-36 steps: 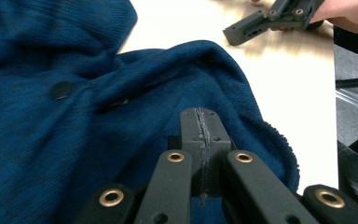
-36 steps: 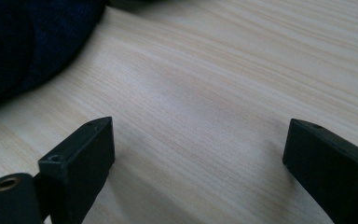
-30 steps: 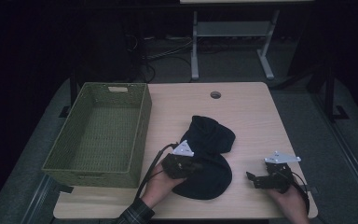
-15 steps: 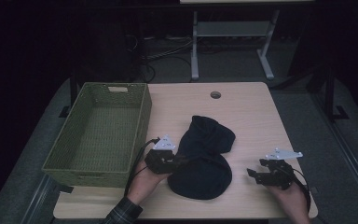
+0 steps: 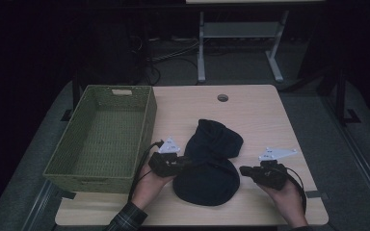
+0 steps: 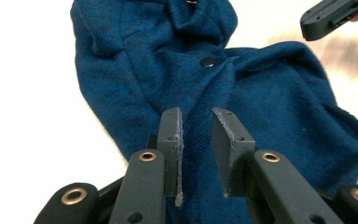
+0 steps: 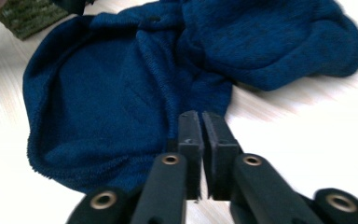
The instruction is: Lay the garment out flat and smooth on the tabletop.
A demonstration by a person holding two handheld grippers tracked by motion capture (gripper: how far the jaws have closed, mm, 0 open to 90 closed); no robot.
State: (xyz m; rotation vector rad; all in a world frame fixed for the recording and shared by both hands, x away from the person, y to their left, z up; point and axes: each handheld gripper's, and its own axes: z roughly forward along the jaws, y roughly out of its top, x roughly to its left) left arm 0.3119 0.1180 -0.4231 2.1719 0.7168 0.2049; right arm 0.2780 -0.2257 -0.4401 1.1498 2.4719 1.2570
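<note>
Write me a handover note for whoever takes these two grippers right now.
Left gripper: jaws a little apart, at the left edge of the crumpled dark blue knitted garment, gripping nothing.
Right gripper: jaws nearly together, empty, just off the garment's right edge.
The garment lies bunched on the light wooden table, beside the green woven basket, which holds nothing.
Done: nothing grasped yet.
Left: probably take hold of the garment and move it, likely into the basket.

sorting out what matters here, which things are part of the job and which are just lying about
In the job: blue knitted garment; left gripper, jaws apart at its edge; right gripper, jaws nearly together beside it.

Lying about: green woven basket; table; cables on the floor.
</note>
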